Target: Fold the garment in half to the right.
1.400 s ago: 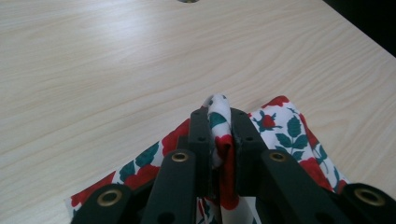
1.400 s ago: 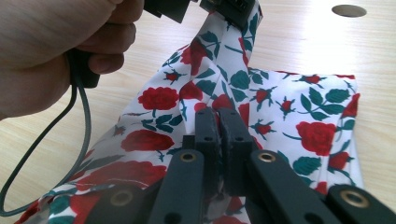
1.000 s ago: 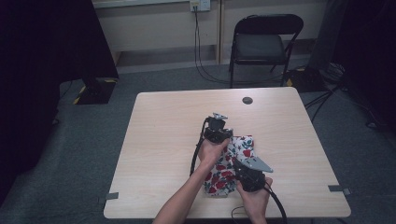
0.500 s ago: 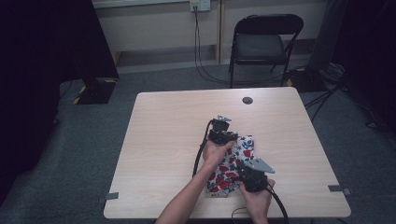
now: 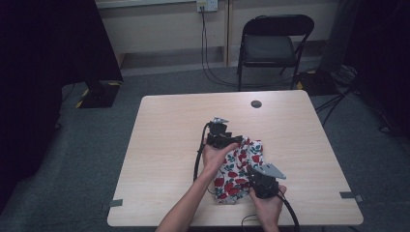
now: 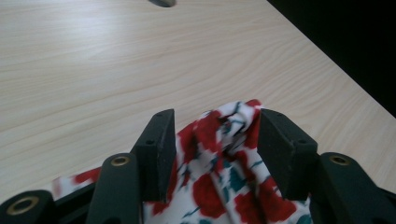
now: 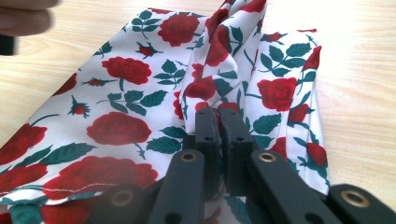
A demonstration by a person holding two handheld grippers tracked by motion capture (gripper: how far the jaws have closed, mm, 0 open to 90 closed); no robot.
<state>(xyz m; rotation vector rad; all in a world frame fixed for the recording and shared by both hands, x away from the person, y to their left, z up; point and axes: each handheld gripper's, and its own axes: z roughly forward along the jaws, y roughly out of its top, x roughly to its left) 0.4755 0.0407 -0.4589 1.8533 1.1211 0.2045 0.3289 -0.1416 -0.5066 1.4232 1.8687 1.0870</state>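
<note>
Lying crumpled on the near right part of the table (image 5: 164, 145), the floral cloth (image 5: 237, 169) is the thing in play: white fabric with red roses and green leaves, its long axis running from the near edge away toward the far side, slightly slanted to the right in the high view. It looks thin, light and limp, likely a bit slick, so it should bunch and slide rather than hold any shape; a hem or corner is the sensible place to pinch, taking in a folded ridge rather than a single flat layer. And that's how the right gripper (image 7: 217, 114) has it, jaws clamped tight on a raised fold near the cloth's near end, ridges of fabric fanning away from the pinch. At the far end, the left gripper (image 6: 212, 135) has just been opening: its jaws now stand apart with a gathered peak of cloth between them, the pads not pressing on it as far as I can judge. Beyond the cloth, a small dark disc (image 5: 256, 104) sits near the table's far edge, and a black folding chair (image 5: 270, 46) stands behind.
</note>
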